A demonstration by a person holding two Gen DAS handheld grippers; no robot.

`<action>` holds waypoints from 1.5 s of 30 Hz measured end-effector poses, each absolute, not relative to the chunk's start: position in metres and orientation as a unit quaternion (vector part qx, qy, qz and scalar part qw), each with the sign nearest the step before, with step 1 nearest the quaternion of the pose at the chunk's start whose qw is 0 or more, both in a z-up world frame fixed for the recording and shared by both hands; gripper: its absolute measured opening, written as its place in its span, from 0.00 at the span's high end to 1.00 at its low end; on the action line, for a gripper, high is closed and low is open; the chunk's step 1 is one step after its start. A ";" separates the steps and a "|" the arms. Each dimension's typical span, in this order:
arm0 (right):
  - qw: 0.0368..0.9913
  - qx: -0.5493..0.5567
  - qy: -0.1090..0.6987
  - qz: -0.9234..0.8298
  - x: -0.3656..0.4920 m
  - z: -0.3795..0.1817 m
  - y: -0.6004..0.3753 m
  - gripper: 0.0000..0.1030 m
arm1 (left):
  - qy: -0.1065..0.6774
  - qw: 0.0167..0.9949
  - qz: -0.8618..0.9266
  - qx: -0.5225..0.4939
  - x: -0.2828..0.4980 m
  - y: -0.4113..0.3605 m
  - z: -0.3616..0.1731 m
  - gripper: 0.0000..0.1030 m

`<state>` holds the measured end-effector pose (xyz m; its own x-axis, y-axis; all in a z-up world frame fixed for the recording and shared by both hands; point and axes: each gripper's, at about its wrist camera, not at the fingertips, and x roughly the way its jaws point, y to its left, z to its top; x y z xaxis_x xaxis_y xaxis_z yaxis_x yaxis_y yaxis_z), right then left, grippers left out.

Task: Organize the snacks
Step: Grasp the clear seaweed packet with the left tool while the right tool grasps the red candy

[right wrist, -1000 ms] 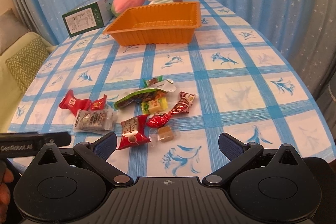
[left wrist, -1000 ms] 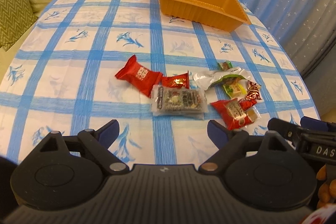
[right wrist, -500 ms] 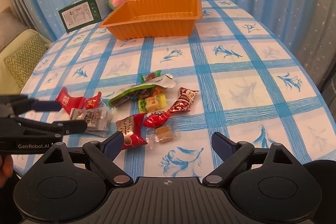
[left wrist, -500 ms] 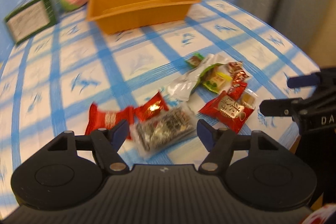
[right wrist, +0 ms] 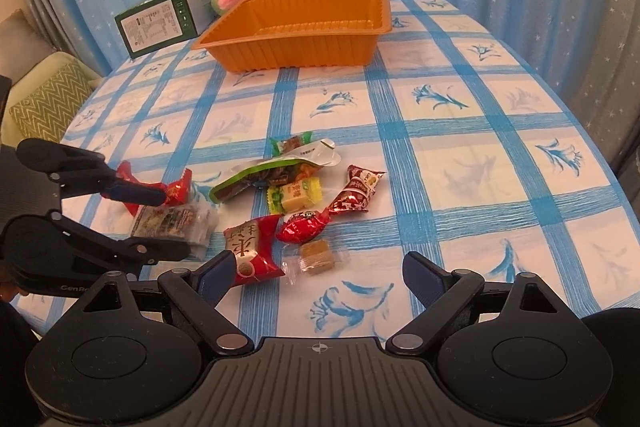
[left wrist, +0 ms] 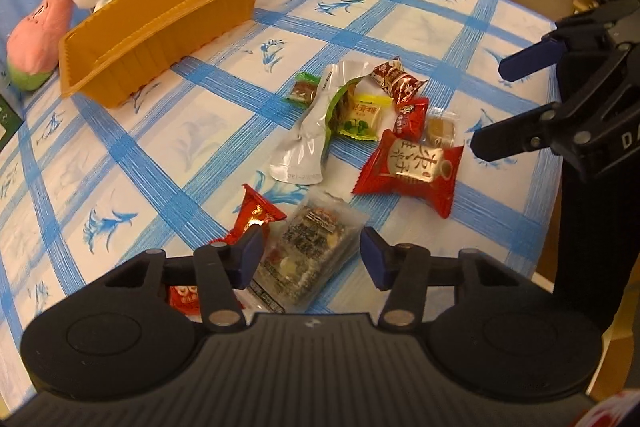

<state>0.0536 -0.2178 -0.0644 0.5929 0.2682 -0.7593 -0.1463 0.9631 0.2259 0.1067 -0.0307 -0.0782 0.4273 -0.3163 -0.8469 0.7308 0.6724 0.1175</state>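
Snacks in crinkly wrappers lie heaped on your blue-checked tablecloth, well short of the empty orange plastic tray. Your left gripper is closing around the clear packet of dark seaweed snack, pads not yet pressing. Your right gripper hangs wide open, holding nothing, before the caramel candy.

the black body of the left gripper, seen from the right wrist view off to the left of the right claw, carries pale lettering that reads "genro", the rest cut off by the claw's own arm. in the left wrist view the right gripper, far to the right of the left claw, shows the letters "da" at the frame edge. the big red packet, ahead and right of the left claw, bears large chinese characters on a cream panel, too distorted to read surely. the green box, far ahead and left of the right claw, has a white panel of print too small to read.
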 end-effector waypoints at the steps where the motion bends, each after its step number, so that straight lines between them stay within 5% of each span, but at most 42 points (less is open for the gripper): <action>1: 0.889 0.070 0.437 0.117 0.054 -0.065 -0.217 0.12 | 0.433 0.806 -0.322 0.245 0.109 -0.031 -0.079 0.53; 9: 0.889 0.070 0.436 0.120 0.056 -0.063 -0.216 0.12 | 0.457 0.811 -0.287 0.224 0.106 -0.029 -0.076 0.67; 29: 0.888 0.063 0.434 0.134 0.056 -0.063 -0.206 0.13 | 0.478 0.839 -0.222 0.137 0.100 -0.022 -0.083 0.67; 39: 0.880 0.062 0.432 0.185 0.059 -0.072 -0.192 0.47 | 0.491 0.857 -0.149 0.033 0.089 0.003 -0.080 0.67; 45: 0.880 0.042 0.429 0.202 0.068 -0.078 -0.176 0.57 | 0.492 0.858 -0.146 0.030 0.089 0.003 -0.080 0.67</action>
